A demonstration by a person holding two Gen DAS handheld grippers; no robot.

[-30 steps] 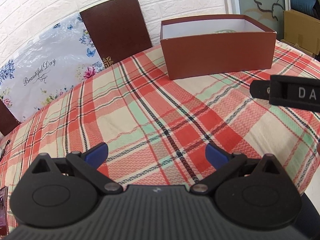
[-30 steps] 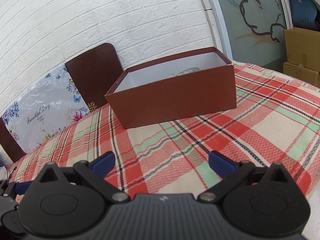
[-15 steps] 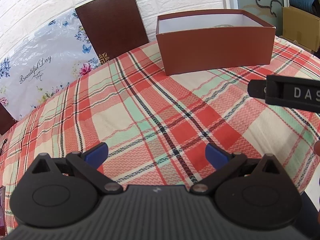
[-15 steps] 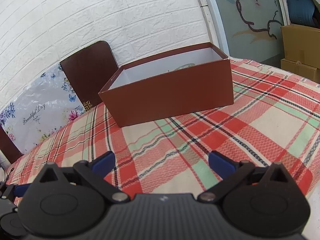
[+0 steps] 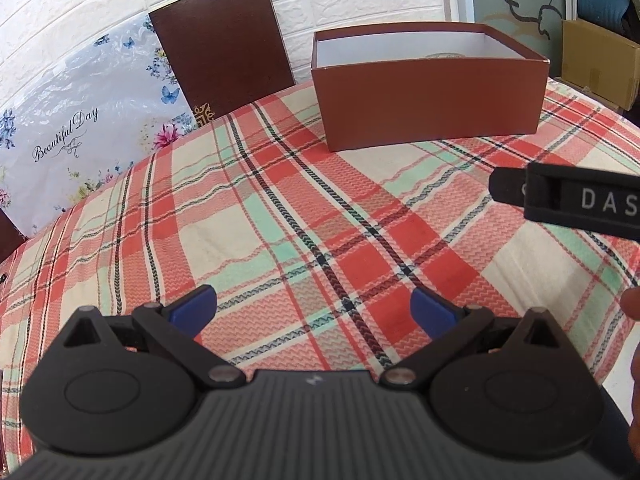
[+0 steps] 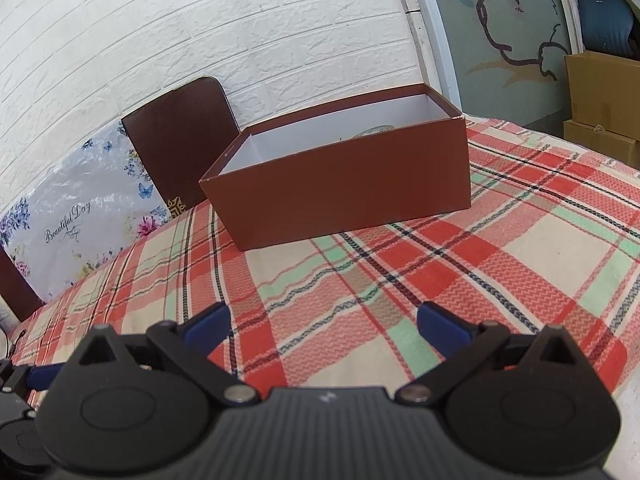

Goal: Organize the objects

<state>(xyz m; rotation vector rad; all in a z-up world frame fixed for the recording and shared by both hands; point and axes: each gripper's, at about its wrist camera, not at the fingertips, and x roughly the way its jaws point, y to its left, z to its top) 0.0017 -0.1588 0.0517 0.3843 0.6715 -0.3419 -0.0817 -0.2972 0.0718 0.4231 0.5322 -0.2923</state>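
Observation:
An open reddish-brown cardboard box with a white inside stands at the far side of the plaid tablecloth. It also shows in the right wrist view. A pale round object lies inside it, mostly hidden by the wall. My left gripper is open and empty, low over the cloth, well short of the box. My right gripper is open and empty, also short of the box. The right gripper's black side shows at the right edge of the left wrist view.
A dark brown chair back stands behind the table, left of the box. A floral bag reading "Beautiful Day" leans at the far left. Cardboard cartons stand on the floor at the right. A white brick wall is behind.
Both views have shifted slightly: the box has slid a little within each frame as the grippers drift. Both grippers stay open and empty.

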